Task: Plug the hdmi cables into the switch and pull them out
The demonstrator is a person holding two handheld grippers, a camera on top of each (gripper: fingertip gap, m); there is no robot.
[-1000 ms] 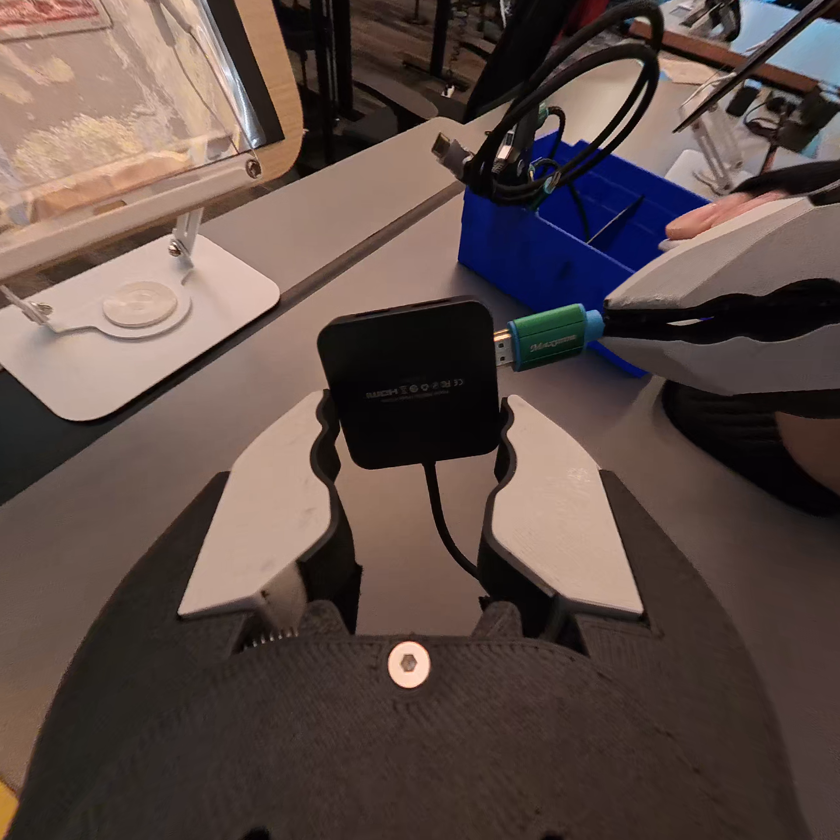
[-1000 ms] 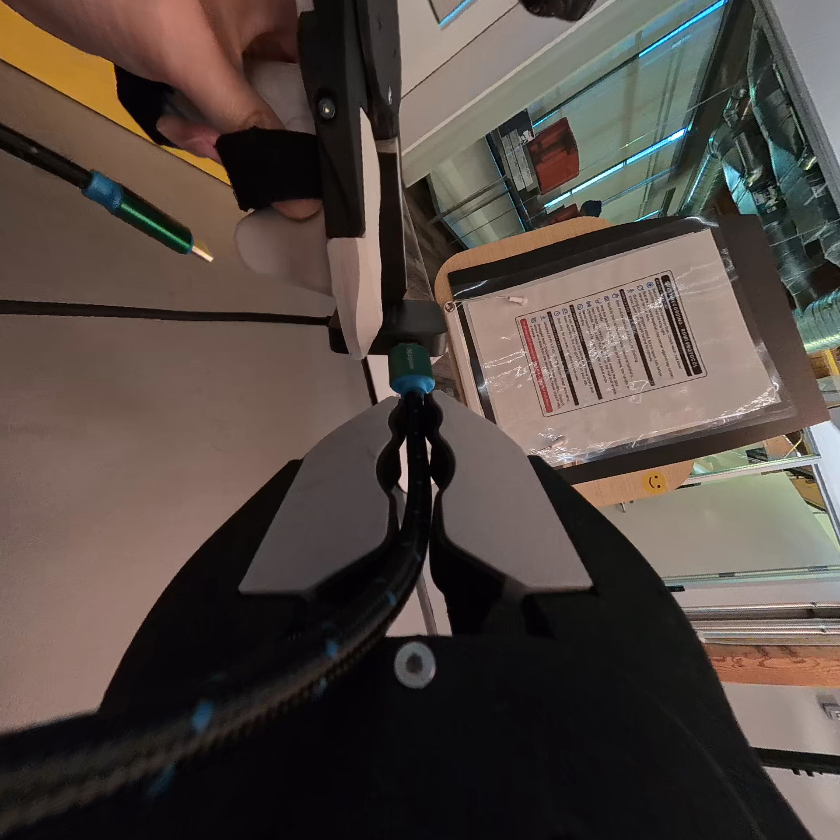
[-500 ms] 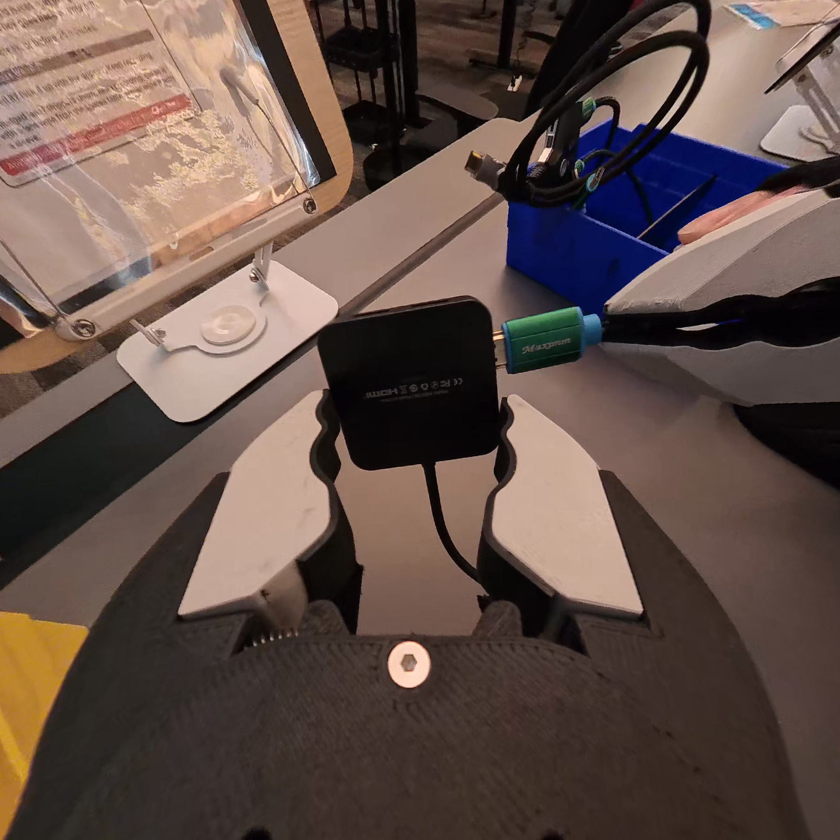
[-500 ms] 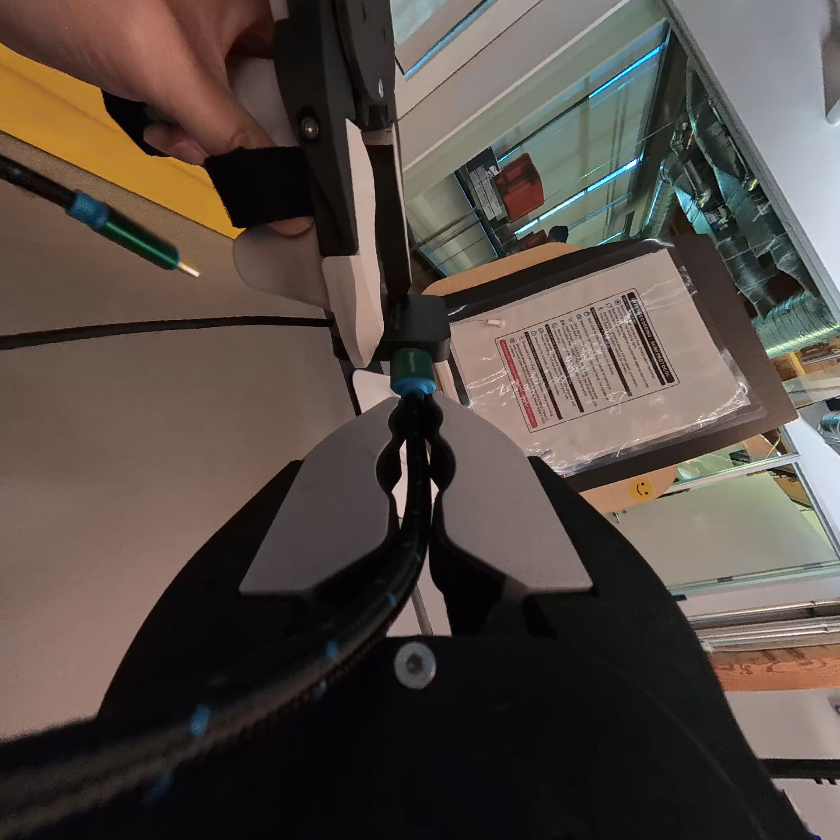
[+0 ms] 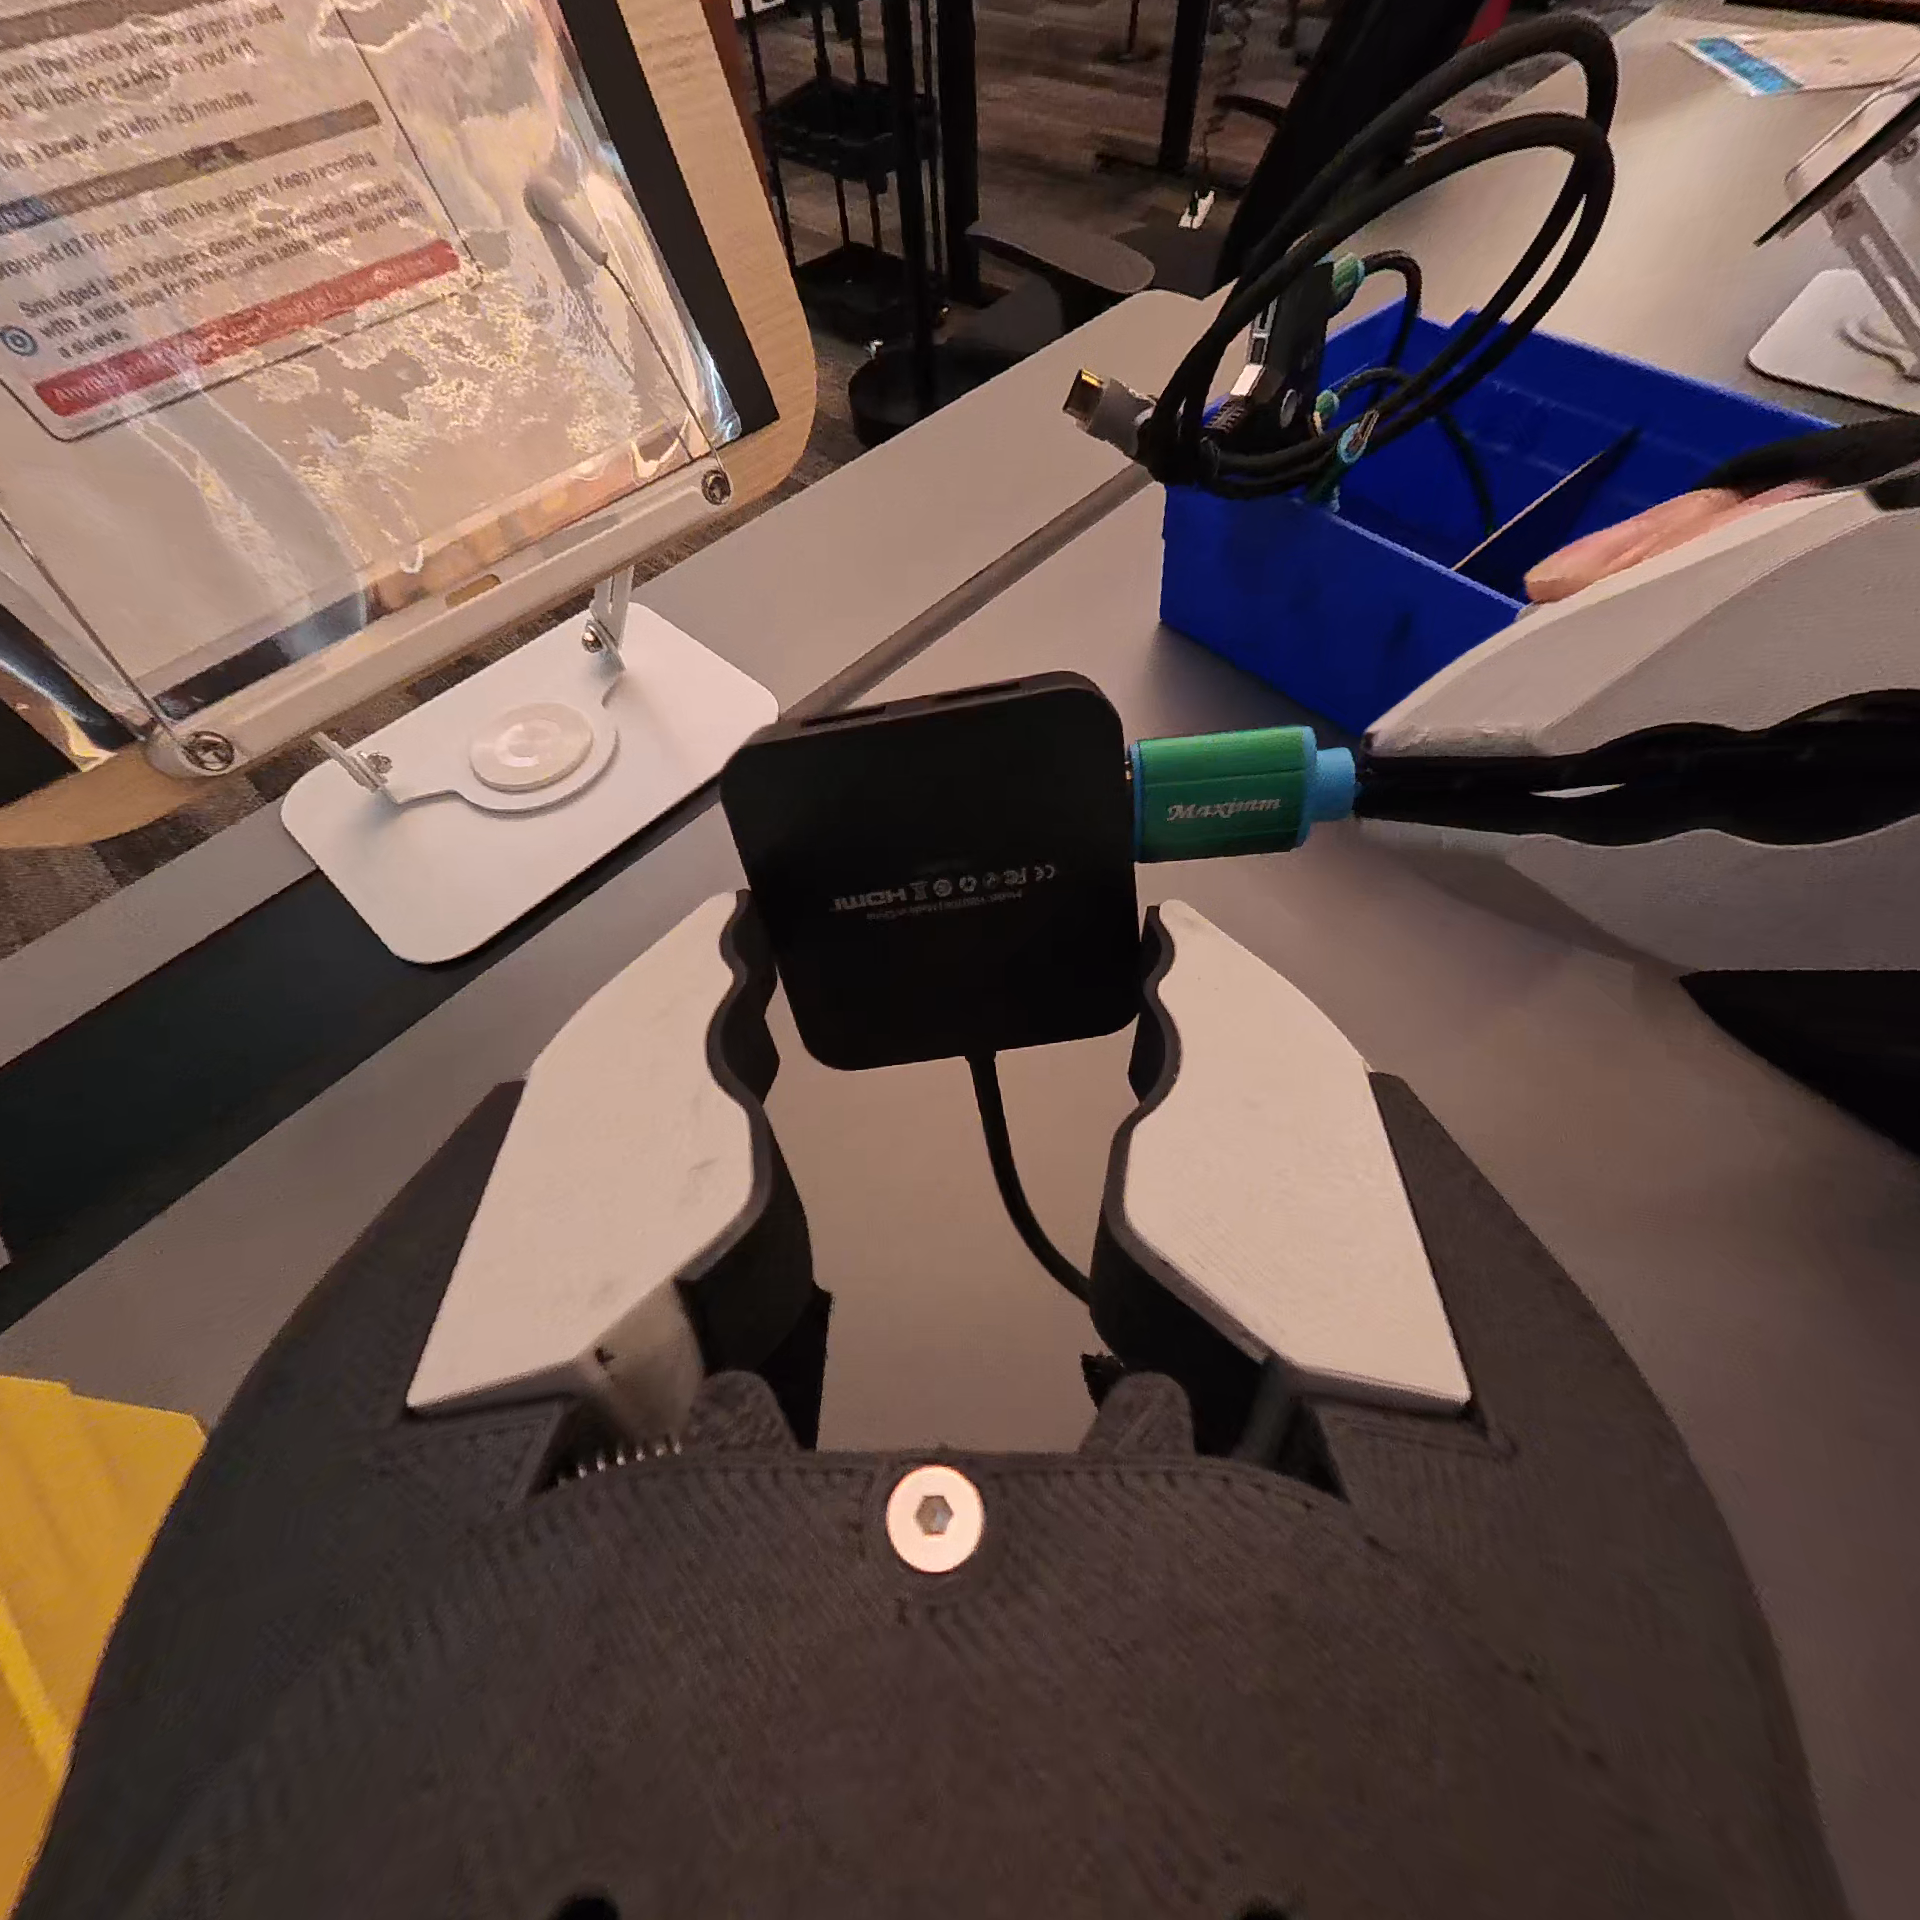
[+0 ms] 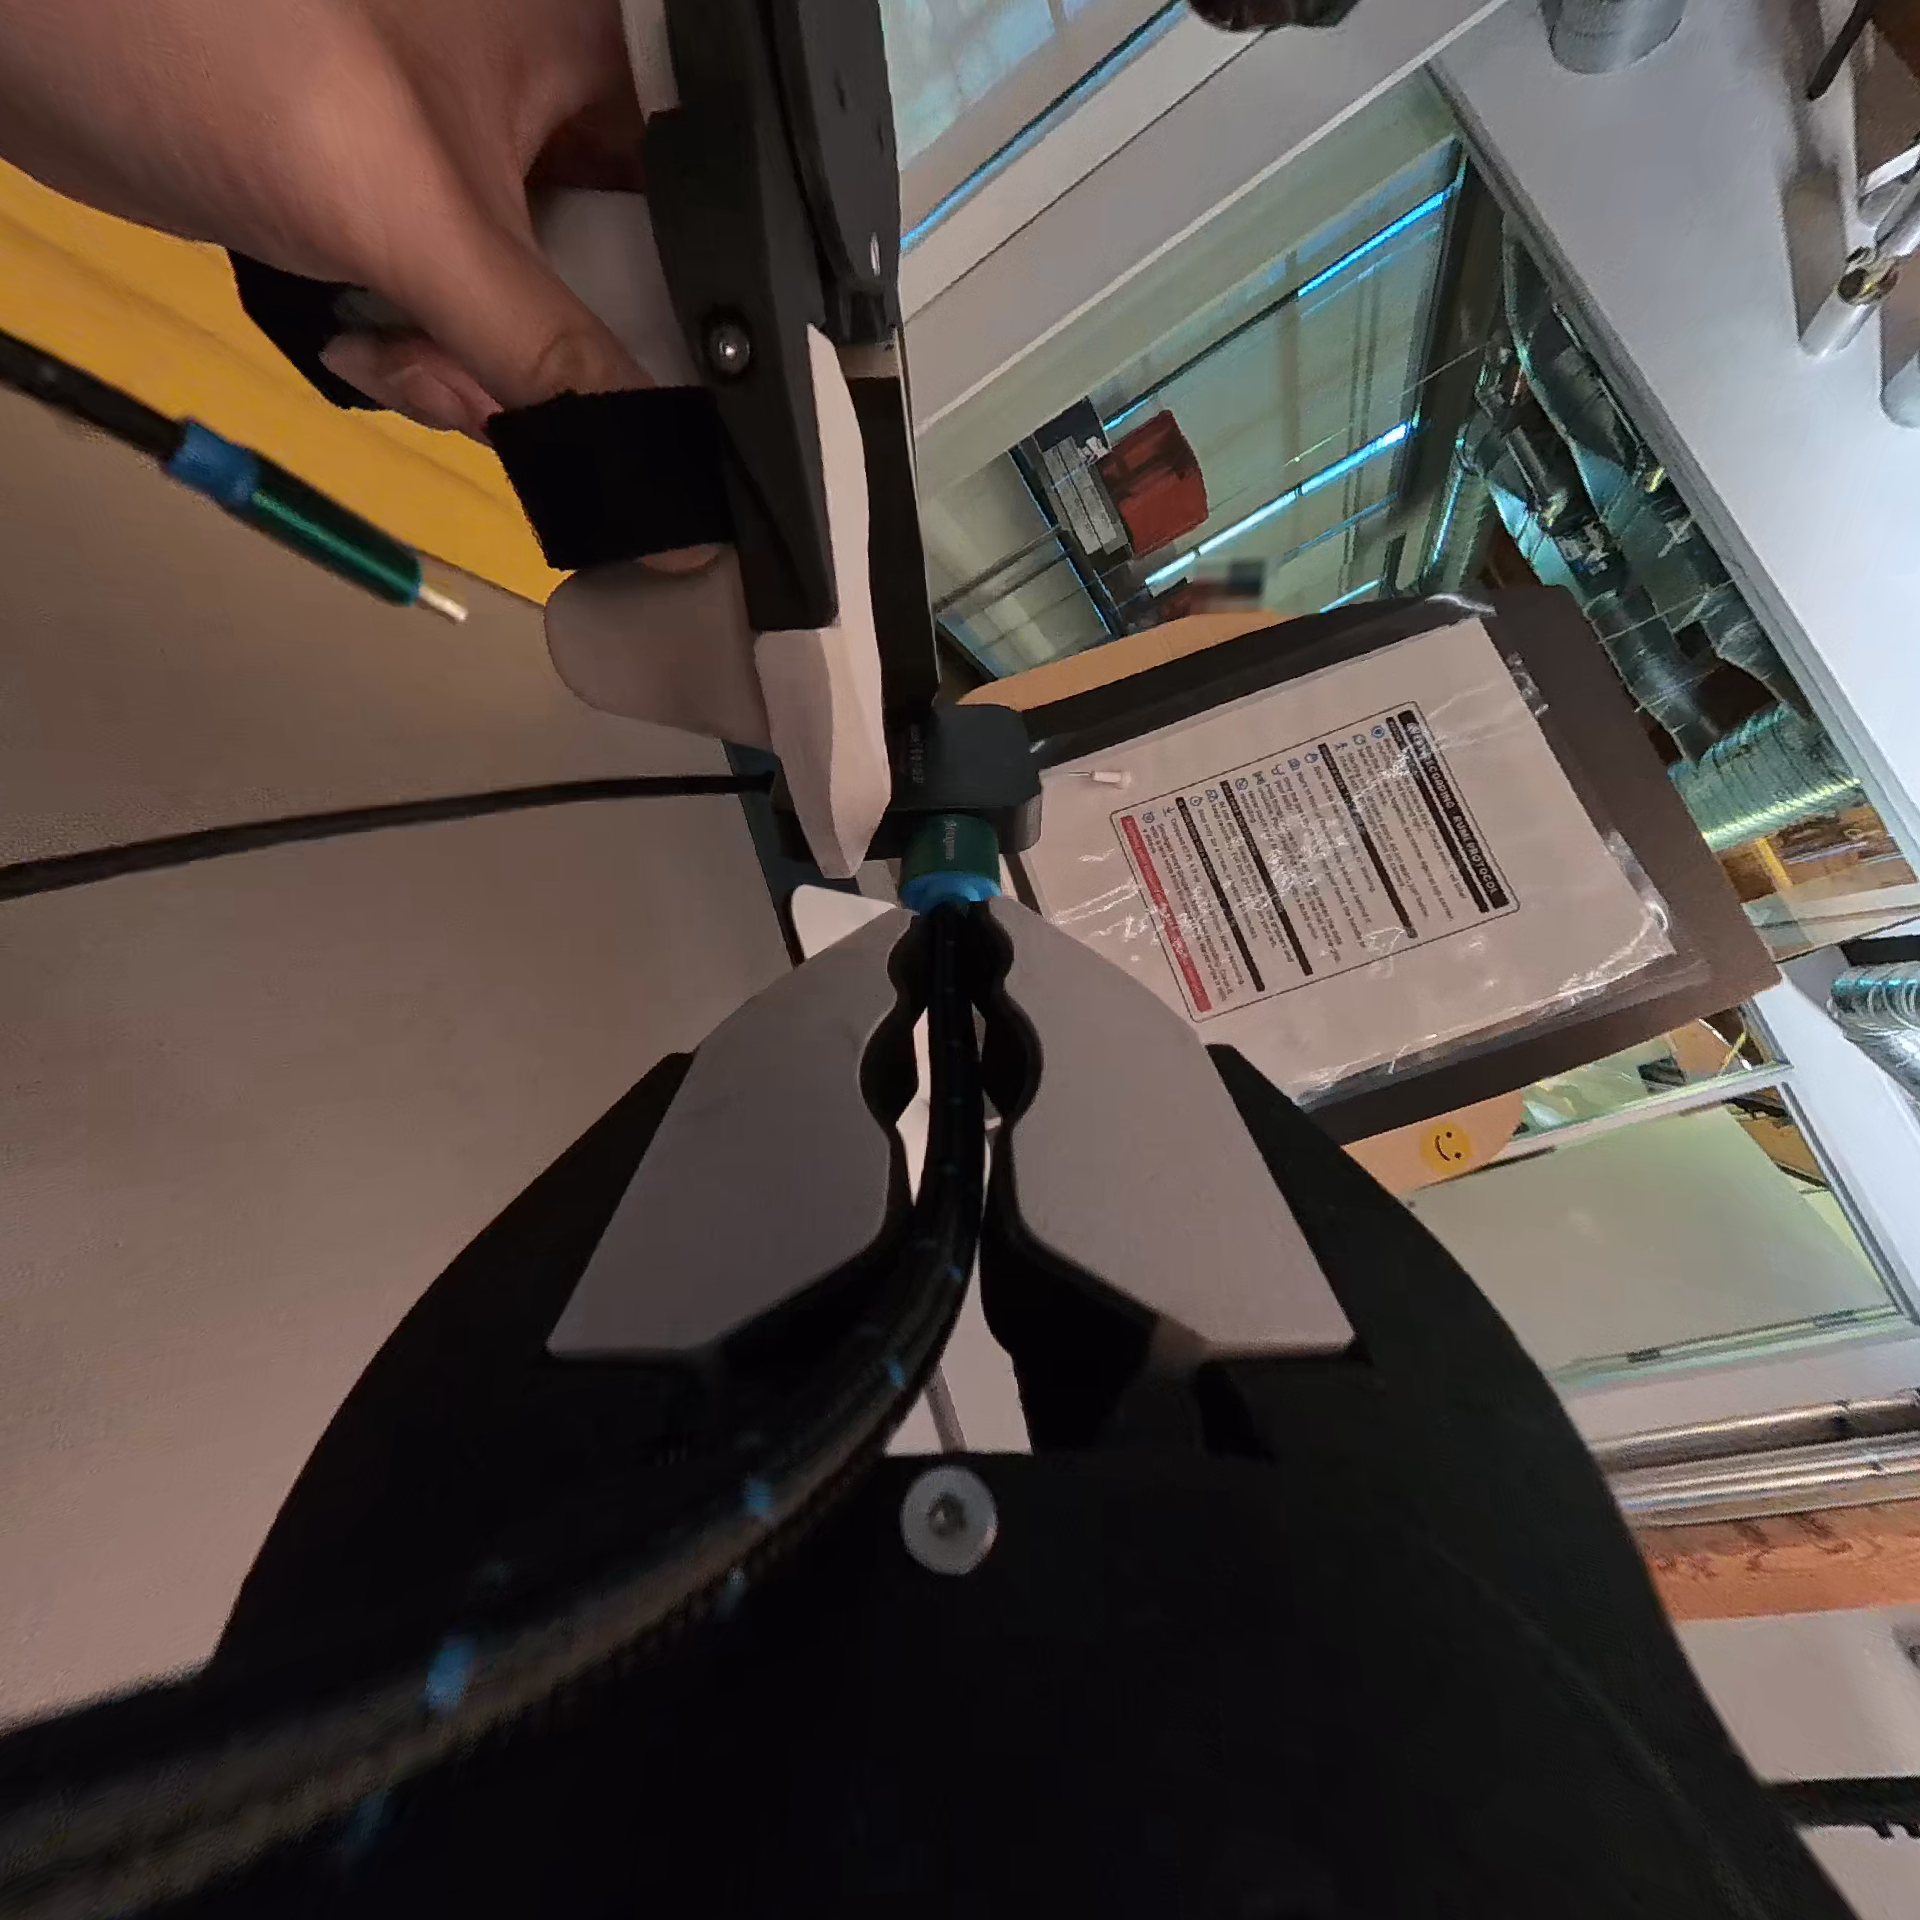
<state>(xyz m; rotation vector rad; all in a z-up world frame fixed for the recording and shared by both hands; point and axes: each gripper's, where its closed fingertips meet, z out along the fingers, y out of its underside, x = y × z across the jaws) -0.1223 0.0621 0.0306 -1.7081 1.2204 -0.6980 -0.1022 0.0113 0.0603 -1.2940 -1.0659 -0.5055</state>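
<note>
My left gripper [image 5: 943, 925] is shut on a flat black HDMI switch [image 5: 935, 862] and holds it above the grey desk. A green and blue HDMI plug [image 5: 1236, 795] sits in the switch's right side, its metal tip almost fully inside. My right gripper [image 6: 951, 920] is shut on that plug's black braided cable [image 6: 956, 1081] just behind the plug [image 6: 943, 857]. The right gripper also shows in the left wrist view [image 5: 1382, 774]. The switch [image 6: 971, 769] and the left gripper's fingers [image 6: 821, 748] show in the right wrist view. The switch's own thin black lead [image 5: 1013, 1174] runs back between my left fingers.
A blue bin [image 5: 1382, 582] with looped black cables [image 5: 1455, 239] stands behind the switch. A laminated sheet on a white stand [image 5: 520, 790] is at the left. A second green and blue plug [image 6: 312, 530] on a black cable hangs loose. A yellow object [image 5: 62, 1558] lies at bottom left.
The green plug has gone into the switch: the metal tip that showed a second ago is now nearly hidden. Both grippers have shifted left, toward the laminated sheet.
</note>
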